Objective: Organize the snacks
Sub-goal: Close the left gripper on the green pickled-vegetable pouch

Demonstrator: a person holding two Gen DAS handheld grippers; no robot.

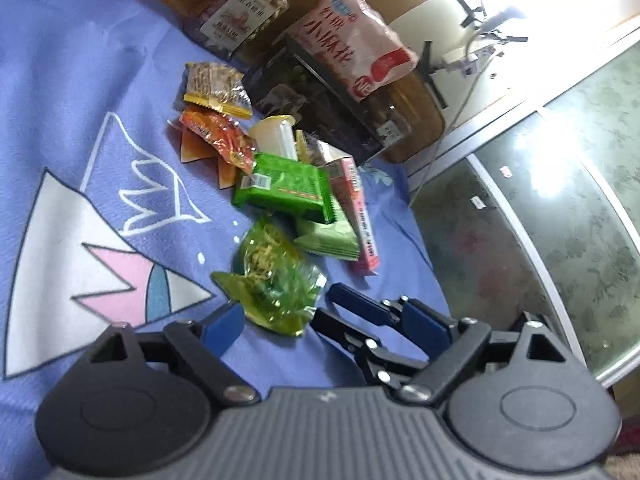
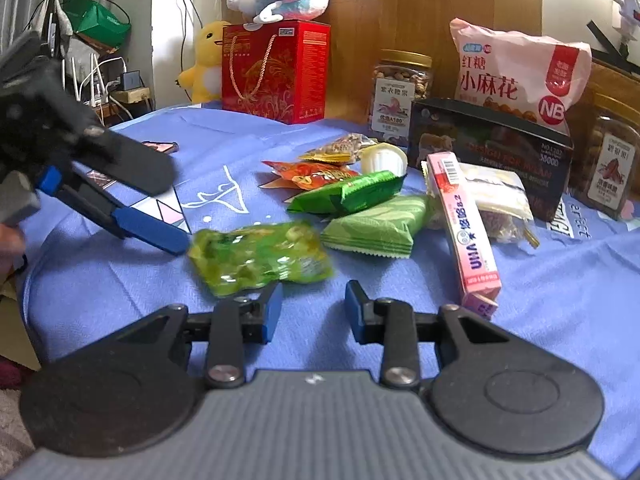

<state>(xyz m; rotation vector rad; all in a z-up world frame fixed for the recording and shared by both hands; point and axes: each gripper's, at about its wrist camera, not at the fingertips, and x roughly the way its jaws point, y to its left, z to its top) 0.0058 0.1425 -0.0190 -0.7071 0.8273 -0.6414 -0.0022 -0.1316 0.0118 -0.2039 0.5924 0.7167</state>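
1. Left gripper (image 2: 160,216), at left of right-wrist view: jaws spread wide, nothing between them; lower blue fingertip (image 2: 154,232) just beside the left edge of the clear green snack pouch (image 2: 260,254).
2. Right gripper (image 2: 314,310), bottom centre of its own view: jaws partly apart, not gripping anything; pouch lies just beyond its left finger.
3. Pouch rests flat on blue bedsheet (image 2: 560,300), centre of frame.
4. Behind it, mid-frame: dark green packet (image 2: 352,194), pale green wafer pack (image 2: 380,226), orange packet (image 2: 312,174), white jelly cup (image 2: 384,158).
5. Pink UHA candy box (image 2: 464,228) lies right of centre, angled.
6. Back row, upper right: nut jar (image 2: 400,96), pink twist-snack bag (image 2: 516,72), black box (image 2: 492,152).
7. Red gift box (image 2: 276,70), upper centre-left.
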